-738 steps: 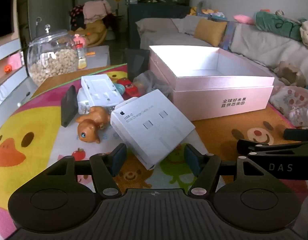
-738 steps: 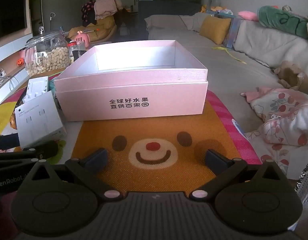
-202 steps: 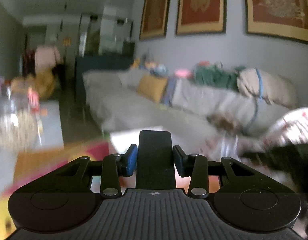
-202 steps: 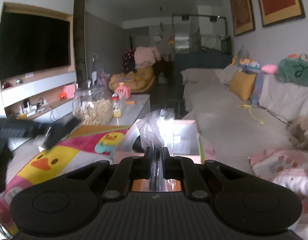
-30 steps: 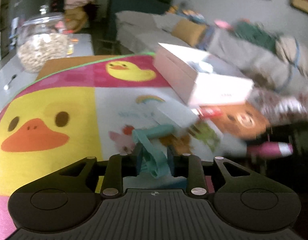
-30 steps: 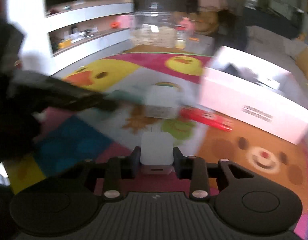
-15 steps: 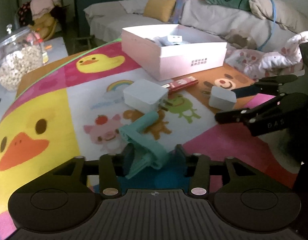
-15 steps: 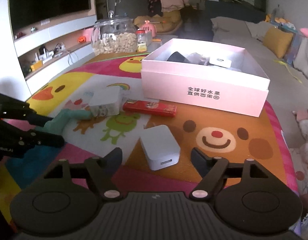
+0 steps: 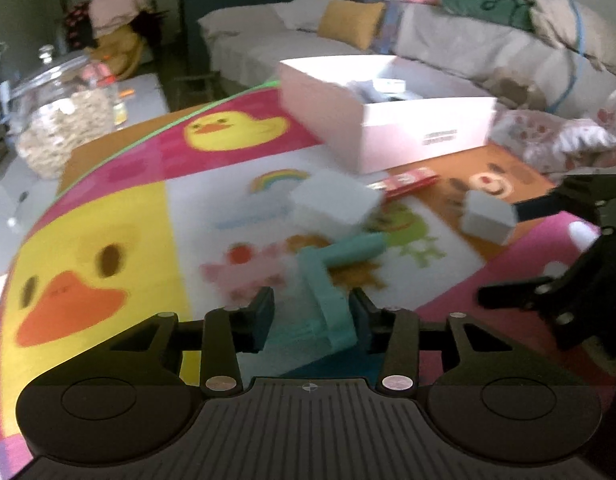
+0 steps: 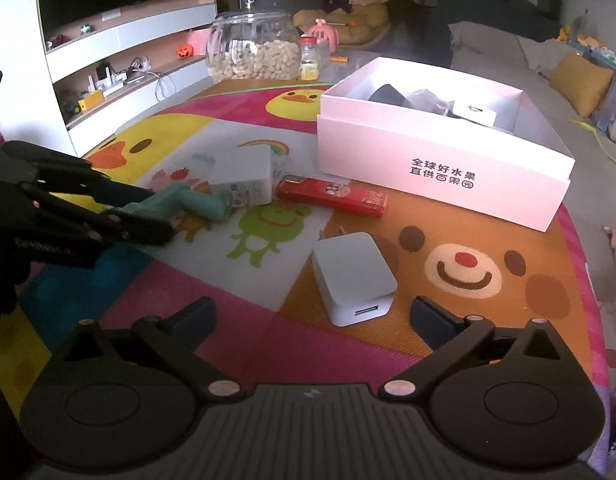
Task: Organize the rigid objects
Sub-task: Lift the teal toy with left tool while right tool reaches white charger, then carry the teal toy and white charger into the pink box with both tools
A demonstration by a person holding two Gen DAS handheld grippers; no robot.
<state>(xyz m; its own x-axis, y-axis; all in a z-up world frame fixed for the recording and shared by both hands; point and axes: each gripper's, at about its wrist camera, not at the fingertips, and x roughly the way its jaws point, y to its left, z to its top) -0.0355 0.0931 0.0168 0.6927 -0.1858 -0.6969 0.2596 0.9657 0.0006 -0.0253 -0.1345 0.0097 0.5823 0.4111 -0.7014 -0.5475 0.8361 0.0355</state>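
Right claw [image 10: 311, 316]: jaws spread wide, having just been opening. Nothing is gripped. The white USB charger [image 10: 353, 276] lies on the play mat [image 10: 527, 240] between and just ahead of the pads, touching neither.

Left claw [image 9: 311, 316]: jaws part-open, having just narrowed a little. The teal handled tool [image 9: 331, 276] has one end between the pads. The right-hand pad looks to be against it and the left-hand pad stands clear, so I read this as no firm grip. That frame is blurred, so the contact is uncertain.

Progress, judged from the layout: partly done. The pink box [image 10: 443, 176] at the far side of the worktop already holds a dark item, a crumpled clear bag and a small white box. Still loose on the mat, near to far: the USB charger, the teal tool, the white adapter [image 10: 242, 176] touching the tool's far end, and the red lighter [image 10: 331, 196] just in front of the box. Four pieces remain to be boxed, if the box is the target.

View differences:
- The right wrist view is sharp. It shows the charger's prongs and USB port, the printing on the box, the box contents, and the left claw from the side at the tool.
- The left wrist view alone shows the tool between its own pads. It also shows the right claw at the right edge, beside the charger, and the sofa [image 9: 447, 48] beyond the box.
- The glass jar [image 10: 254, 54] appears in both.
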